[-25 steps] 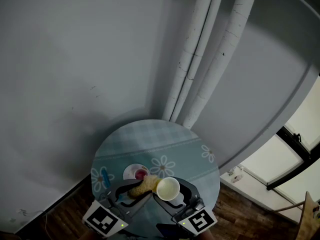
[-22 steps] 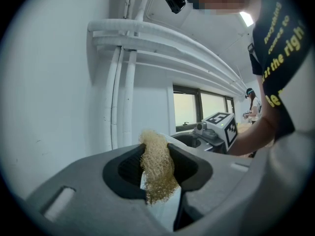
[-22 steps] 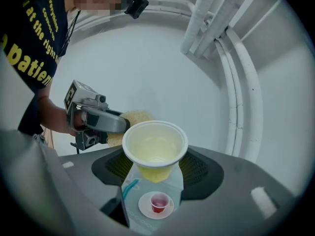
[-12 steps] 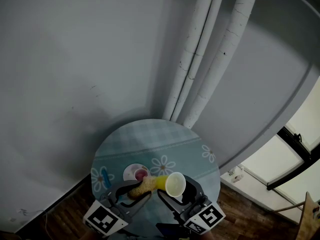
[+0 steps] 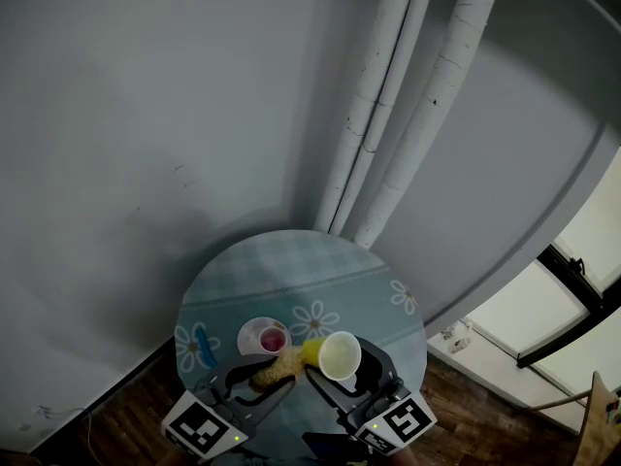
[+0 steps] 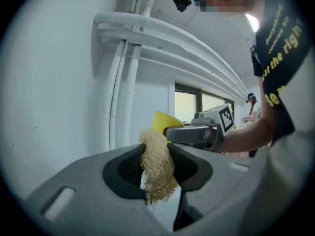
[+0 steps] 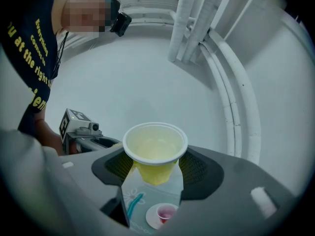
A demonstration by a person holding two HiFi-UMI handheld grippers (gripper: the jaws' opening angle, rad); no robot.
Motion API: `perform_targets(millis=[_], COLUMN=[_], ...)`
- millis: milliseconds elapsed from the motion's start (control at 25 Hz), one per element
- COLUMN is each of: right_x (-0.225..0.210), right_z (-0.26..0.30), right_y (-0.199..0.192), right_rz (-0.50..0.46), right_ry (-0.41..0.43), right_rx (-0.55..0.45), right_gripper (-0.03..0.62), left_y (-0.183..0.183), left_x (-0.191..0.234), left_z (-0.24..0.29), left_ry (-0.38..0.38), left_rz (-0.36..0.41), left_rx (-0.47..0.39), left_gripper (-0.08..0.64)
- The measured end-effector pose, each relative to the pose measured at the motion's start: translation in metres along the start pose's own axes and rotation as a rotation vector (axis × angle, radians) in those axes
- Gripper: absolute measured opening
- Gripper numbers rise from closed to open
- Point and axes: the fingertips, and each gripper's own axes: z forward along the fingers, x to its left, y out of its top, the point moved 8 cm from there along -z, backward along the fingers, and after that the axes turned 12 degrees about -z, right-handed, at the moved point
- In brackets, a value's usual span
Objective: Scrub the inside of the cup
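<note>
A yellow cup with a white inside [image 5: 337, 354] is held above the round table [image 5: 291, 270], with my right gripper [image 5: 342, 375] shut on its body. In the right gripper view the cup [image 7: 155, 151] stands between the jaws with nothing in it. My left gripper [image 5: 262, 373] is shut on a tan fibrous scrubber [image 5: 278, 364], which lies against the cup's yellow outer wall, not inside it. In the left gripper view the scrubber [image 6: 157, 166] hangs between the pads, with the cup [image 6: 165, 122] and the right gripper [image 6: 197, 133] just beyond.
A white saucer with a small pink cup [image 5: 264, 338] sits on the flowered cloth just beyond the left gripper; the saucer [image 7: 165, 214] also shows under the held cup. White pipes [image 5: 388, 105] run up the wall behind the table. A window [image 5: 582, 260] is at the right.
The right gripper has rolled, so the cup went from mouth-up to tilted, with its yellow side toward the scrubber. The left gripper and scrubber have hardly moved.
</note>
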Motion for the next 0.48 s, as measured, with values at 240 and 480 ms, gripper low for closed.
perform_targets(millis=[240, 480], right_x=[0.007, 0.02], right_z=[0.002, 0.01], right_y=[-0.002, -0.005], right_rz=[-0.095, -0.24], right_ry=[0.007, 0.029], right_rx=[0.047, 0.096], right_gripper=[0.298, 0.298], left_y=[-0.002, 0.002], left_x=[0.007, 0.007], left_z=[-0.005, -0.011], left_ry=[0.03, 0.039], left_rz=[0.027, 0.049], left_rx=[0.032, 0.028], left_gripper=[0.139, 0.138])
